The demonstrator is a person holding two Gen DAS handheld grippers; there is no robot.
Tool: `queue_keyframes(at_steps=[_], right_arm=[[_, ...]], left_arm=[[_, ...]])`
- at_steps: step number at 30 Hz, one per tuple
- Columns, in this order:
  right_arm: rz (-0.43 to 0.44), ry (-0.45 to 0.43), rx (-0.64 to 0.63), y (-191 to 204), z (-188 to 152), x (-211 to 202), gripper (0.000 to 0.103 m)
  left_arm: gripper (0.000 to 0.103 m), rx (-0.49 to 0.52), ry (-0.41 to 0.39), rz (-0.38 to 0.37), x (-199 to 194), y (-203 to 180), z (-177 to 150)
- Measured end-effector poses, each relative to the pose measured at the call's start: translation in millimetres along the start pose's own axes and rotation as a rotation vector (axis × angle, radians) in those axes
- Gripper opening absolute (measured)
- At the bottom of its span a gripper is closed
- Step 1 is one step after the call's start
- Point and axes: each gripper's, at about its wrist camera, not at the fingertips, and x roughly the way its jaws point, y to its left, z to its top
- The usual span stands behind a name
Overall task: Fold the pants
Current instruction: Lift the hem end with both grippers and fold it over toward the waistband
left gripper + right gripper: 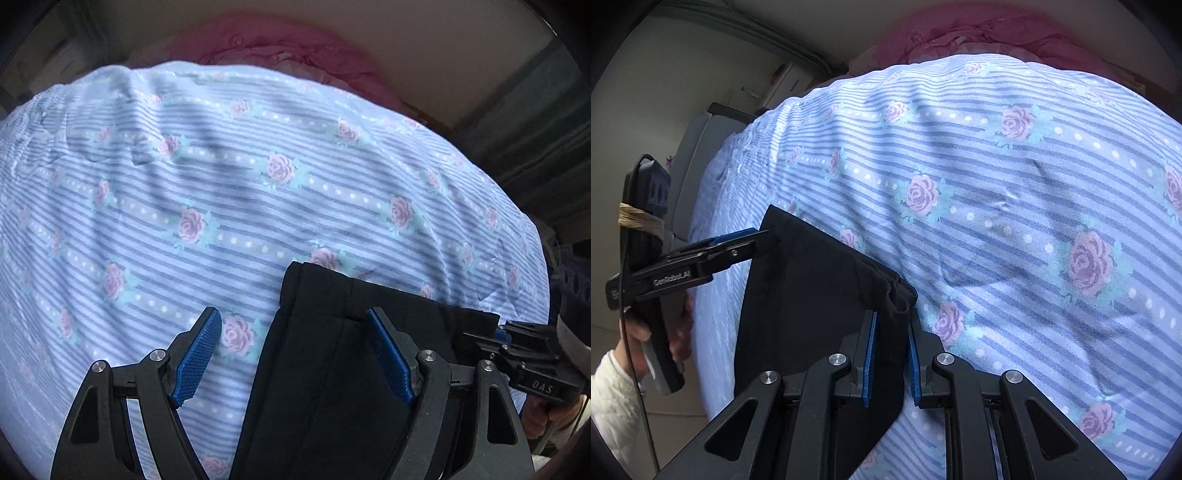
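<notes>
Black pants (325, 369) lie over the near edge of a bed with a blue striped, rose-print sheet (207, 192). My left gripper (295, 354) has its blue pads wide apart; the pants' corner lies between them, against the right pad (388, 358). In the right wrist view my right gripper (891, 354) is shut on the bunched waistband corner of the pants (812, 295). The left gripper (753, 236) shows there edge-on at the pants' far corner. The right gripper (517, 347) shows at the right of the left wrist view.
A pink quilt (280, 48) lies at the far end of the bed (997, 44). A grey cabinet (698, 147) stands left of the bed, and the floor (613, 332) lies below. A hand in a white sleeve (613, 387) holds the left gripper.
</notes>
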Motion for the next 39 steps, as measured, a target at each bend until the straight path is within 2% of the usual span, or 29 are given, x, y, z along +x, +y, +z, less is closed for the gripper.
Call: queue_keyframes(at_steps=[3, 5, 8, 11, 14, 17, 23, 26, 32, 36, 39], right_arm=[[0.014, 0.002, 0.009, -3.1, 1.1, -1.6, 0.018], [0.033, -0.002, 0.027, -6.8, 1.3, -3.5, 0.019], [0.048, -0.007, 0.054, -11.4, 2.0, -3.7, 0.021], [0.031, -0.012, 0.062, -8.7, 2.5, -6.7, 0.023], [0.012, -0.031, 0.036, 0.7, 3.9, -14.6, 0.02], [0.009, -0.062, -0.002, 14.7, 3.0, -30.7, 0.013], [0.022, -0.163, -0.145, 61.2, -12.8, -96.0, 0.013], [0.017, -0.207, -0.252, 95.6, -28.4, -130.2, 0.013], [-0.018, -0.248, -0.426, 167.6, -67.7, -176.5, 0.013], [-0.039, -0.25, -0.601, 227.8, -117.9, -194.1, 0.013], [-0.038, -0.227, -0.702, 260.8, -159.4, -195.8, 0.013]], left_arm=[[0.069, 0.016, 0.002, -0.001, 7.5, -7.7, 4.4], [0.048, 0.012, -0.01, -0.038, 8.3, -8.5, 3.1], [0.03, 0.012, -0.02, -0.056, 7.3, -12.4, -1.7], [0.013, -0.017, -0.058, -0.088, -9.5, -12.7, -8.8], [0.013, -0.051, -0.1, -0.154, -33.3, -4.8, -16.0], [0.013, -0.011, -0.122, -0.141, -50.2, -11.3, -19.3], [0.013, -0.024, -0.27, -0.222, -118.5, -7.8, -39.3], [0.013, -0.03, -0.341, -0.263, -162.1, -0.5, -61.5], [0.013, -0.009, -0.425, -0.216, -233.9, 5.3, -111.1], [0.013, -0.048, -0.449, -0.175, -265.3, 16.7, -157.9], [0.013, -0.085, -0.465, -0.153, -274.0, 23.3, -193.2]])
